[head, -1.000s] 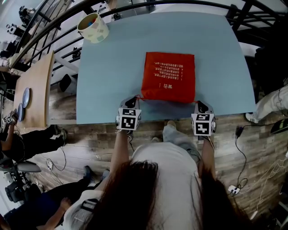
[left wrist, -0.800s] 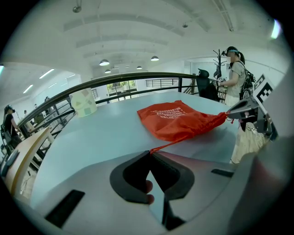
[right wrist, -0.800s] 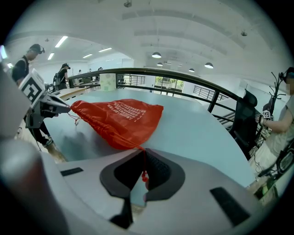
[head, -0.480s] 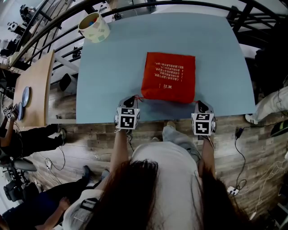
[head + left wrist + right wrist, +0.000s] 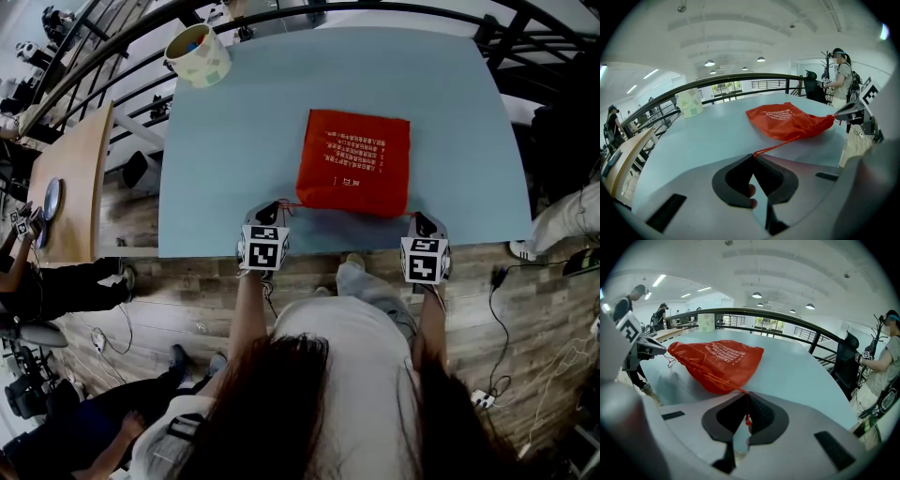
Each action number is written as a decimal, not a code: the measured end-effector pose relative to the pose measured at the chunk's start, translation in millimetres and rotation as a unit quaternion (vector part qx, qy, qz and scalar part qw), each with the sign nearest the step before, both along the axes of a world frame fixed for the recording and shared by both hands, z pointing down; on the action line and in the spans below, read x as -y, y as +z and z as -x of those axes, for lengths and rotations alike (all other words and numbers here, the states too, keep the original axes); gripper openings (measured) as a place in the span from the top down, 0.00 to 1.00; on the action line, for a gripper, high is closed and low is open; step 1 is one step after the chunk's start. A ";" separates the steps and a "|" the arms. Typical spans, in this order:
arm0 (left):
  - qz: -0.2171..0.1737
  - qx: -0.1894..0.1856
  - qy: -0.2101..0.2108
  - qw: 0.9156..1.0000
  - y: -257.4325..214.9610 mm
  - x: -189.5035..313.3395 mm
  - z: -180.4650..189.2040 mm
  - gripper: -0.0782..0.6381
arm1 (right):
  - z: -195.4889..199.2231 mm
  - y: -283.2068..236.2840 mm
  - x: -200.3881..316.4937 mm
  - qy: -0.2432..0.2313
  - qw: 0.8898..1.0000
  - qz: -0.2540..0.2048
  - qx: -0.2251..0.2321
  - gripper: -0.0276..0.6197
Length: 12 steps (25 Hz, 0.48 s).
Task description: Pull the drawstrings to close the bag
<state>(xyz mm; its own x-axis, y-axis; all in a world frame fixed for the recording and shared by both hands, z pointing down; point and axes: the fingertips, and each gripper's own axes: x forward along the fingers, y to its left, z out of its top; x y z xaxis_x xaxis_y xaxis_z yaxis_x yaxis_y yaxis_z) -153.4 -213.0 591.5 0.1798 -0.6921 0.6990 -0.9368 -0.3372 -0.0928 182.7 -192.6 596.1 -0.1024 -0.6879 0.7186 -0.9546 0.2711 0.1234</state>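
The red fabric drawstring bag [image 5: 354, 173] lies flat on the pale blue worktop [image 5: 234, 141], close to the near edge. Its mouth hem faces me and sits between my two tools. The left tongs [image 5: 753, 158] are pinched together on the thin red left drawstring [image 5: 783, 145], which runs taut from the pad tips to the bag's mouth. The right tongs [image 5: 746, 397] are clamped on the right drawstring [image 5: 733, 386], and a small knot or bead on it shows between the pads. In both gripper views the hem is puckered, so I judge the closing to be under way but not finished. I treat the bag as light, limp and nearly empty. On this smooth surface it should slide rather than resist, so an uneven pull would drag it sideways instead of gathering the hem. I therefore plan equal, opposite outward tension on both cords. The cords look thin and likely to slip. The correct hold is on the cord itself, near its knotted end so the knot acts as a stop, never on the cloth. The patterned paper tub [image 5: 197, 54] stands at the far left corner, well apart from the working area.
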 end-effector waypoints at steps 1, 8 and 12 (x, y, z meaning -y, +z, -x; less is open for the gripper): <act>0.000 0.000 -0.001 1.000 0.0 -0.1 1.2 0.87 | 0.1 0.0 -0.7 0.001 1.000 0.001 -0.001 0.91; 0.001 0.000 -0.005 1.000 0.1 -0.6 7.8 0.87 | 2.0 -4.7 -1.9 0.006 1.000 -0.004 0.000 0.91; 0.000 0.000 -0.009 1.000 -0.1 -1.1 13.1 0.87 | -0.8 -3.5 -3.4 0.017 1.000 -0.005 0.001 0.91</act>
